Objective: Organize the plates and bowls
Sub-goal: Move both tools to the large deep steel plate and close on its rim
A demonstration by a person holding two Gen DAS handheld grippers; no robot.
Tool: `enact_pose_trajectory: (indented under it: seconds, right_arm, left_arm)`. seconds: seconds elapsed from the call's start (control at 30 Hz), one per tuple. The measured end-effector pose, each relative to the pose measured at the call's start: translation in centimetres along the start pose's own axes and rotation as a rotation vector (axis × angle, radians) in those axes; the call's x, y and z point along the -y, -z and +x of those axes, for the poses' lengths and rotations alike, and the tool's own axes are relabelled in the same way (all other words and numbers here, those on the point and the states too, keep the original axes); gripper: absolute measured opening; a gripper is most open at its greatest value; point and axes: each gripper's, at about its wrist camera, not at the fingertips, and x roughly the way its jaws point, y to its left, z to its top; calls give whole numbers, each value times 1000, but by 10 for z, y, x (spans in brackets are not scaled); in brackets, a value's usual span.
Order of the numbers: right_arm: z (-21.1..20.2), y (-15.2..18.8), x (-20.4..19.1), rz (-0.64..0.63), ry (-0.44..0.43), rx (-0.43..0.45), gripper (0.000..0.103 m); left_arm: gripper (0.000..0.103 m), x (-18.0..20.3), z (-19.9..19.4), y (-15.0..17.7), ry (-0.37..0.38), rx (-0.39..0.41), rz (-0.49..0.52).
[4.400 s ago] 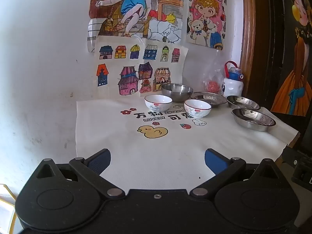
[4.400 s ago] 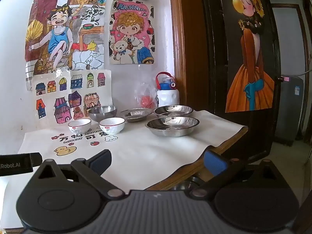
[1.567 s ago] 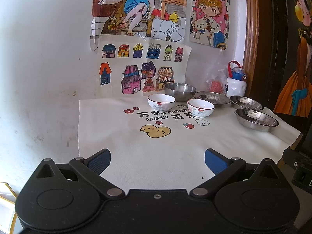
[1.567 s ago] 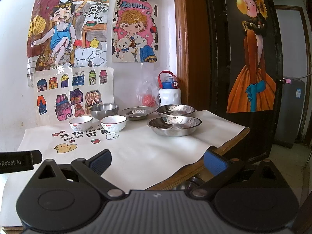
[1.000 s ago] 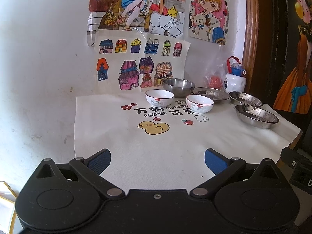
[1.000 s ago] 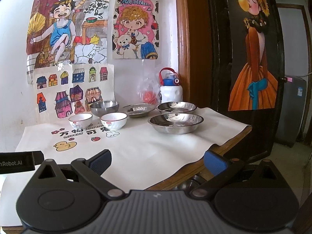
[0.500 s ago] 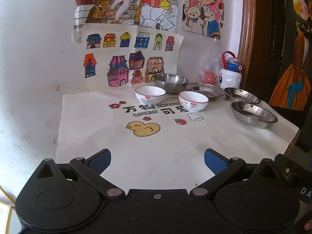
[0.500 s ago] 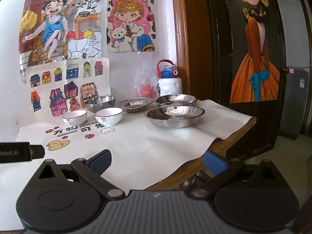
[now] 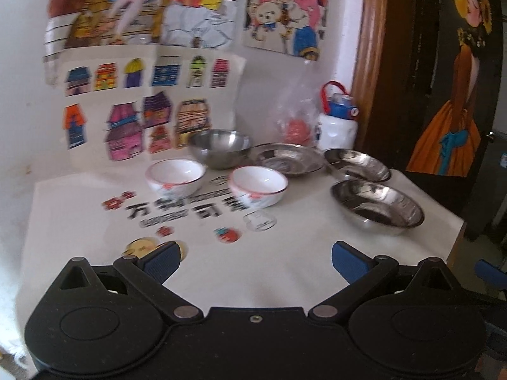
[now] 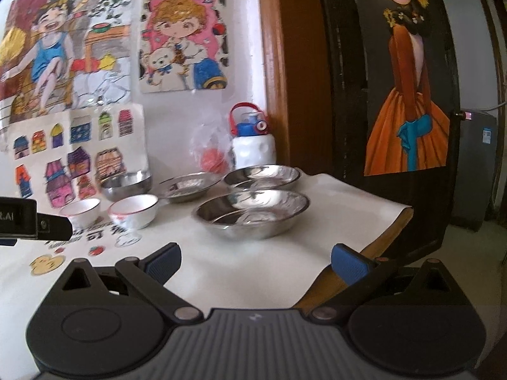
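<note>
Nearest steel plate (image 10: pixel 252 213) sits by the table's right edge and could easily get shoved off if clipped. White bowls (image 9: pixel 258 186) are parked mid-table. Left gripper (image 9: pixel 255 258) and right gripper (image 10: pixel 255 258) are held wide apart, nothing gripped.

"万物可爱" over blurred Latin letters on the white table mat (image 9: pixel 285 262); ".AI" on the left tool's side (image 10: pixel 19 218).

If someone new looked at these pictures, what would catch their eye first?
Probably the bright drawings taped across the wall behind the table. Next, the shiny steel plates on the cloth's right side, with two white bowls to their left. Both open grippers, left and right, fill the foreground, holding nothing.
</note>
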Motion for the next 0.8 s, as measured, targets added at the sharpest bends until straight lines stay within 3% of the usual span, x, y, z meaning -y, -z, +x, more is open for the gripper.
enact_pose_trajectory:
  seconds: [0.37, 0.8]
  right_arm:
    - [50, -17, 52, 84, 45, 11, 103]
    - [112, -26, 79, 129, -11, -31, 103]
  left_arm:
    - [102, 47, 70, -28, 88, -77, -6]
    - [102, 77, 146, -42, 100, -147, 0]
